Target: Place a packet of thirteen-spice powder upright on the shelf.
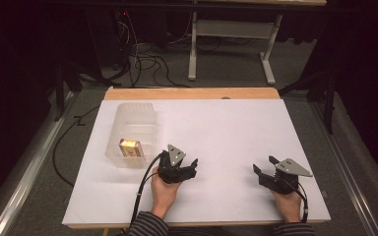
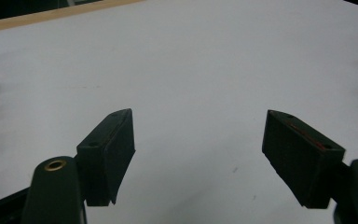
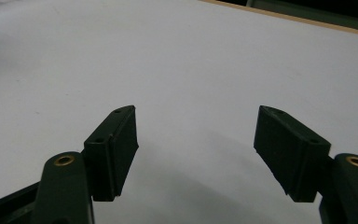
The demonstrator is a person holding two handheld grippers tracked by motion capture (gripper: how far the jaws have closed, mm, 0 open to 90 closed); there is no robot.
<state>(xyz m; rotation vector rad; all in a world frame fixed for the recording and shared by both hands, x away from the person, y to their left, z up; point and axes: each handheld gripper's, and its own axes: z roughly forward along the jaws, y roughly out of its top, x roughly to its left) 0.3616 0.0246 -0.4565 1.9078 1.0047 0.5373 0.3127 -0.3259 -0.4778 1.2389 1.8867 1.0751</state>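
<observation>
The small yellow box (image 1: 129,148) lies inside the clear plastic bin (image 1: 137,112) at the left of the white table (image 1: 226,128), toward the bin's near end. By that placement, the putting-away appears done; little seems left. The left gripper (image 1: 189,168) sits just right of the bin's near corner, jaws spread wide and empty. The right gripper (image 1: 264,164) rests near the table's right side, well apart, jaws likewise spread and empty. Nothing obstructs either gripper; cables (image 1: 145,59) and a desk frame (image 1: 231,34) lie on the floor beyond the far edge.
</observation>
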